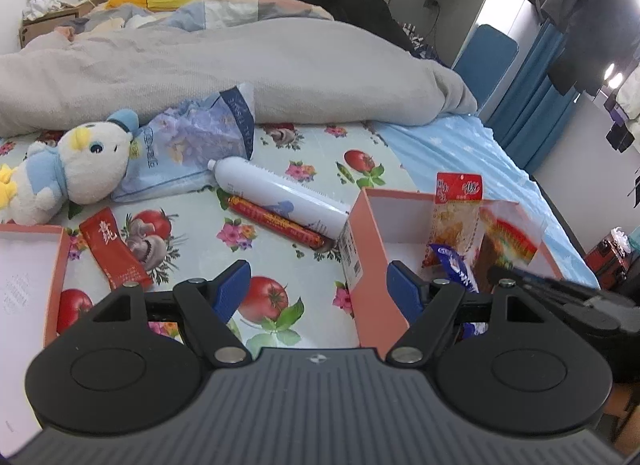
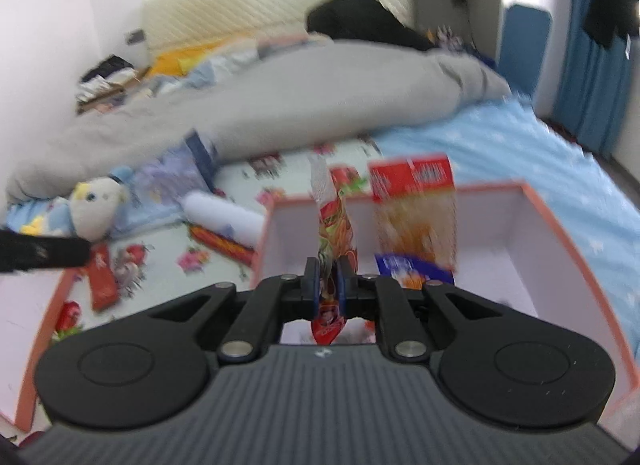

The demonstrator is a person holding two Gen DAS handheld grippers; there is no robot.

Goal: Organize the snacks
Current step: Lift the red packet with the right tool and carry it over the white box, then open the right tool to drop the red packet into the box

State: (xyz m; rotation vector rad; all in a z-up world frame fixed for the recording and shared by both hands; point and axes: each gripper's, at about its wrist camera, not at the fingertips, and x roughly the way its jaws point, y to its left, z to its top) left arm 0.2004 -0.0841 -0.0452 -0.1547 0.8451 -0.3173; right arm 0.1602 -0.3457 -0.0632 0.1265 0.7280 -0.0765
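Note:
My right gripper point(image 2: 332, 281) is shut on a red and orange snack packet point(image 2: 334, 225), which it holds upright over the orange-rimmed white box point(image 2: 560, 225). An orange snack pack with a red header point(image 2: 414, 205) leans inside that box beside a blue packet point(image 2: 412, 269). My left gripper point(image 1: 318, 285) stands open over the tomato-print sheet with nothing between its fingers. Ahead of it lie a red sachet point(image 1: 114, 253) and a red sausage stick point(image 1: 276, 225). The box point(image 1: 374, 297) is just to its right, with the held packet point(image 1: 508, 241) above it.
A second orange-rimmed box point(image 1: 24, 277) sits at the left edge. A white bottle point(image 1: 280, 197), a plush duck point(image 1: 76, 173) and a blue tissue pack point(image 1: 192, 145) lie behind the snacks. A grey duvet point(image 1: 240, 65) covers the far side of the bed.

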